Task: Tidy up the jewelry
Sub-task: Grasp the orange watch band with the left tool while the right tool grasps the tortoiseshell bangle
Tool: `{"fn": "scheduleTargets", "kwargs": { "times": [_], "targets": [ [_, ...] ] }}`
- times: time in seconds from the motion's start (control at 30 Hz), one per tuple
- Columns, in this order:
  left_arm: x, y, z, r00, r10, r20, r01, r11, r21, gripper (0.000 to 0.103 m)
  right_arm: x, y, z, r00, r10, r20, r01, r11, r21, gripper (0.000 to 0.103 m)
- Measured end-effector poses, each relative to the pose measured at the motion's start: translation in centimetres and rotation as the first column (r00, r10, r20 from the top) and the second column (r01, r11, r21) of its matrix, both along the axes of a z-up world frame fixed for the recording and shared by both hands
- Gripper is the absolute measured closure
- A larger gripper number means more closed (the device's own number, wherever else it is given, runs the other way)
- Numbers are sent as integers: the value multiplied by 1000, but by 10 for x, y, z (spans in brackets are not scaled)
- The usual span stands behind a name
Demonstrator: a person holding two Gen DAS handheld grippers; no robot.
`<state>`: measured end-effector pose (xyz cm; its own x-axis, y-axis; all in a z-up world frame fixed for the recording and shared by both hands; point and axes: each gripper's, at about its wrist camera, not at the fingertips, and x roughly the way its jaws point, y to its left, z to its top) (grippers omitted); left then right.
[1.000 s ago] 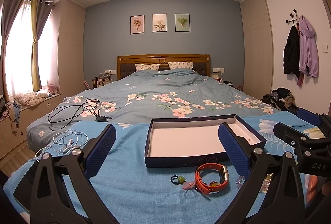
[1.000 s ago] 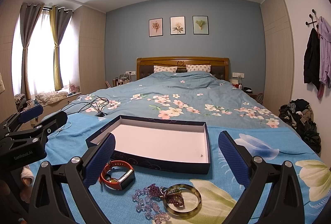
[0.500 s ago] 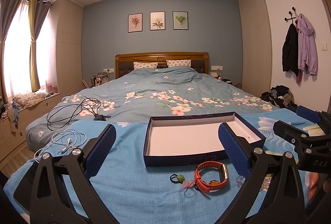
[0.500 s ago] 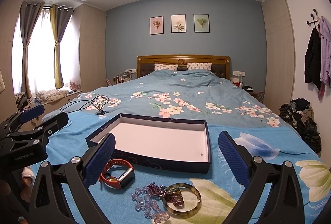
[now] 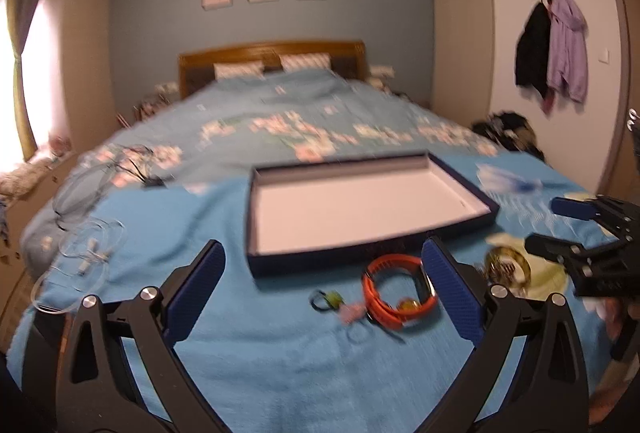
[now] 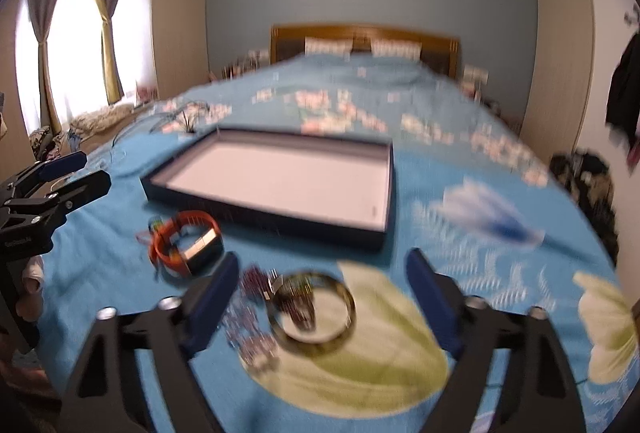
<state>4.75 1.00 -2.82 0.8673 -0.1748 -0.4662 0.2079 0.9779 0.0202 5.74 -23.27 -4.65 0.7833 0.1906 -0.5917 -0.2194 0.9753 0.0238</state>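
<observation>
An empty dark blue box with a white inside lies on the blue bedspread; it also shows in the right wrist view. In front of it lie an orange watch, a small green and pink charm, a purple bead string and a gold-green bangle. My left gripper is open, low over the bedspread just left of the watch. My right gripper is open, with the bangle between its fingers. Both views are blurred.
Black and white cables lie on the bed at the left. The bed stretches back to a wooden headboard. Clothes hang on the right wall, with a pile on the floor.
Both grippers have tilted down and moved closer to the jewelry. The right gripper now frames the bangle. Both stay open and empty.
</observation>
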Motion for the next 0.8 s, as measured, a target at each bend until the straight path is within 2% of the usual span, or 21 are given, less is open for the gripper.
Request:
{"fn": "scheduleTargets", "kwargs": {
  "times": [0.07,0.13,0.2,0.33,0.4,0.57,0.67,0.8],
  "targets": [
    [6,-3,-5,999,-31,-45,31,1000,3,14,6,-9,-7,998,-8,-65,9,1000,15,40],
    [13,-5,-11,995,-54,-86,55,999,0,17,12,-16,-15,994,-10,-110,13,1000,27,56],
    [17,-9,-16,989,-84,-118,83,996,-14,29,17,-19,-21,989,-4,-151,9,999,35,64],
    [28,-21,-29,972,-137,-190,136,991,-16,42,27,-22,-26,982,8,-191,2,999,51,76],
    [32,-26,-34,960,-165,-229,164,986,-23,55,33,-22,-28,978,20,-209,-9,999,53,80],
    [50,-31,-40,937,-200,-285,194,980,-49,64,41,-25,-30,970,40,-238,-23,997,73,86],
    [63,-36,-47,920,-200,-337,200,979,-37,80,46,-26,-32,965,47,-257,-28,997,77,87],
    [73,-41,-53,899,-214,-382,220,975,-29,80,50,-24,-37,959,58,-276,-40,997,70,93]
  ]
}}
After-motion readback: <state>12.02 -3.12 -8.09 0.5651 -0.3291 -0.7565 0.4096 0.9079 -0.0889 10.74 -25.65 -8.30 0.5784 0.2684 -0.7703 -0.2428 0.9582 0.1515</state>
